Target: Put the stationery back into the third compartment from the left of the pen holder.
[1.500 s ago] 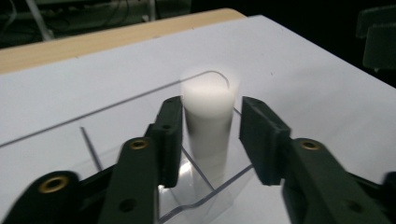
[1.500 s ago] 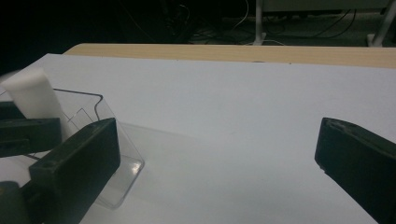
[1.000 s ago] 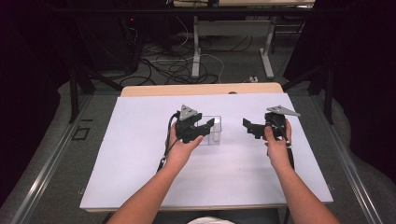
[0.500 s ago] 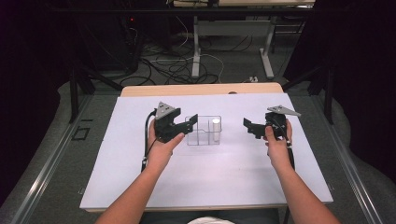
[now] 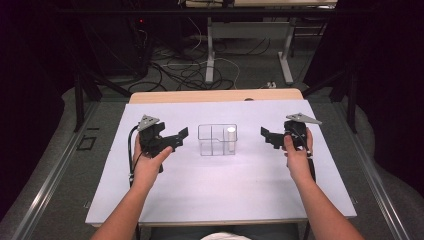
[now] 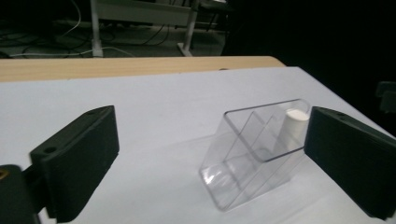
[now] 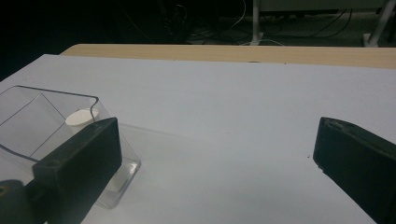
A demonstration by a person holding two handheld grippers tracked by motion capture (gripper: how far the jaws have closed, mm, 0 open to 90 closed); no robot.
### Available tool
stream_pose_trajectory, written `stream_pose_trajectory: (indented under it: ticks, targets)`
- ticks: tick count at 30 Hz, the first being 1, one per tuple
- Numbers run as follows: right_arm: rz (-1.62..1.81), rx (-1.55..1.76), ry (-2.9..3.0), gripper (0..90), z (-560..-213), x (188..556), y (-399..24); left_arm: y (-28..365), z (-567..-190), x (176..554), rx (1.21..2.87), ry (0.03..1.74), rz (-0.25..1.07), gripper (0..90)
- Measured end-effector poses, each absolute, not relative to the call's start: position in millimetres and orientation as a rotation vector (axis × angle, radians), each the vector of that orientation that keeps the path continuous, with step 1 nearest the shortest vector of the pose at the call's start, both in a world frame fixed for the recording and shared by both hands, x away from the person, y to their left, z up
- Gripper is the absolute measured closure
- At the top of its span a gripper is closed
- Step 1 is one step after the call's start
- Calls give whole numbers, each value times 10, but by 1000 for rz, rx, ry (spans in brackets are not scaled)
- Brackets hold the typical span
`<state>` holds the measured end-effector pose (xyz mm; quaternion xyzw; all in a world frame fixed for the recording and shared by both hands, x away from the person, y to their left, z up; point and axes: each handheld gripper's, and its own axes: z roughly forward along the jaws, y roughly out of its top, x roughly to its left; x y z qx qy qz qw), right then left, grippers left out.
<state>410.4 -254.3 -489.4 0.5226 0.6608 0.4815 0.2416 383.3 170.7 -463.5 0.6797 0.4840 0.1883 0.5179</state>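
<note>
Between the two grippers, mid-table: clear plastic organizer box (image 5: 217,139), open top, thin internal dividers splitting it into compartments. White cylinder (image 5: 230,135) stands upright in the compartment on the right-gripper side, at the far corner. Other compartments look empty.

Left gripper (image 5: 181,136): jaws spread wide, holding nothing. Sits just beside the box's near-left wall, apart from it, a visible gap of bare sheet between. In the left gripper view the box (image 6: 256,151) lies ahead between the jaw lines, closer to the right-hand jaw; the cylinder (image 6: 295,126) sits just beside that jaw's edge. Can't tell from that view if jaw and box wall touch; the high view says apart.

Right gripper (image 5: 265,135): jaws also wide open, empty. Farther off the box than the left one, a clear strip of sheet between. In the right gripper view the box (image 7: 51,122) is off at the left, partly behind the left-hand jaw, cylinder top (image 7: 81,116) just above that jaw. Nothing between the jaws but bare sheet.

Table (image 5: 165,96): white sheet (image 5: 225,190) covers most of it, wood strip exposed along the far edge. Box is well clear of all sheet edges. Open room in front of the box toward the person, and behind it to the wood strip. Left hand (image 5: 147,162) and right hand (image 5: 297,157) both sit over the sheet, well inside its side edges.

Beyond the table: dark floor, cables (image 5: 190,70), desk legs (image 5: 210,50).
</note>
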Motion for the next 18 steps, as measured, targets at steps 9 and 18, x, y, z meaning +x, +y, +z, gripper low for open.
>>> stream_pose_trajectory:
  ticks: [9,18]
  targets:
    - [1314,1438,1805,5,-4898,4105,-2547,2004,-4804,3700,1664,1199,481,4]
    - [1299,1435,1824,9,-4925,4106,-2537,2153,-4952,3617,1664,1230,485,3]
